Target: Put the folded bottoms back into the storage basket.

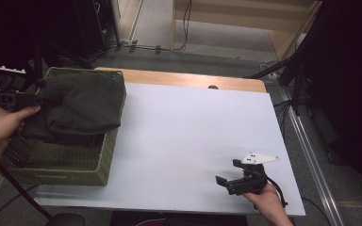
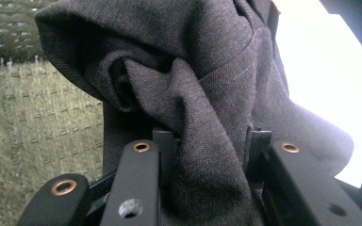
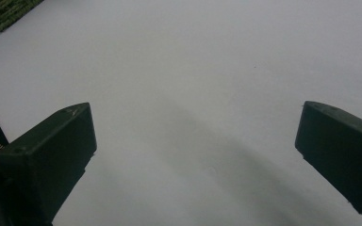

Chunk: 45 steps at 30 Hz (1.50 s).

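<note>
A dark grey garment [image 1: 82, 106] lies bunched over the green woven basket [image 1: 61, 165] at the table's left. My left gripper [image 1: 52, 100] reaches in from the left at the garment's near-left edge. In the left gripper view a thick fold of the garment [image 2: 207, 141] sits pinched between the two black jaws, with my left gripper [image 2: 212, 141] shut on it. My right gripper [image 1: 226, 181] rests low over the white table top [image 1: 188, 136] at the front right. Its jaws stand wide apart in the right gripper view, my right gripper [image 3: 193, 155] open with only bare table between them.
The basket's woven wall [image 2: 42, 108] rises close behind the cloth. A corner of the basket [image 3: 4, 12] shows far off in the right gripper view. Beyond the table's far wooden edge [image 1: 193, 80] lie cables and stand legs on the floor.
</note>
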{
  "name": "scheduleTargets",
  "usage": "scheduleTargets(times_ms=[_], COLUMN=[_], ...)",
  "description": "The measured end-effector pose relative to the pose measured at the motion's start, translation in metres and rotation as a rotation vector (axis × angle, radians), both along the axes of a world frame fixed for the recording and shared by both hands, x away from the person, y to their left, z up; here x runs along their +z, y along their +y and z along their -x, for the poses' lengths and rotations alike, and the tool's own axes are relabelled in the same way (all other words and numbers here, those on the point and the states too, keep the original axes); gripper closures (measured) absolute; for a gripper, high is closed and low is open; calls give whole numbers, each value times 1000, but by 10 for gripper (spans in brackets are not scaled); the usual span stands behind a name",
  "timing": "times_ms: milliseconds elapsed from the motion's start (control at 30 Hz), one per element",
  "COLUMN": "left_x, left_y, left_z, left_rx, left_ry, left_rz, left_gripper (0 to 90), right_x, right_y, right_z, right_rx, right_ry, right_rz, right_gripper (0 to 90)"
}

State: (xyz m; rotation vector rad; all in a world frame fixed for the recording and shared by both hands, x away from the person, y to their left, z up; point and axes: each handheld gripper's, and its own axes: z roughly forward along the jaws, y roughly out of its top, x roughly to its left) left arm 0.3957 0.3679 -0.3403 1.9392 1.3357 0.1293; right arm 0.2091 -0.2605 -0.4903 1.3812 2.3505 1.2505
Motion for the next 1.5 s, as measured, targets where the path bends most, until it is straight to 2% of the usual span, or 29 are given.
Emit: scheduleTargets(times_ms=[100,200,400,500,800,967,1067,1233,1367,1500], left_x=[-7,-12,-25,-31,-50,-63,-65,-67,-67,-67], left_y=[1,0,0,1,3,4,1,0,0,2], left_z=[-2,-4,-11,-14,-26,-34,-37,-39,-40,-40], left_rx=[9,20,32,40,70,94,110,129,159,196], left_ry=[3,2,7,2,4,23,7,-4,-24,-11], left_rz=[-2,-48,-71,-97,-125,-130,-172,-192,-219,-223], left_gripper=[677,672,670,666,650,640,628,622,579,451], right_x=[0,0,0,0,0,0,-1,-1,-1,-1], right_y=[0,0,0,0,0,0,1,2,1,1], right_z=[0,0,0,0,0,0,0,0,0,0], right_rx=[0,-1,-2,0,2,2,4,6,6,6], right_ry=[-1,0,-1,-5,-2,2,2,4,2,4], right_rz=[-3,-2,-3,-3,-3,-3,-4,-1,0,0], right_gripper=[0,0,0,0,0,0,0,0,0,0])
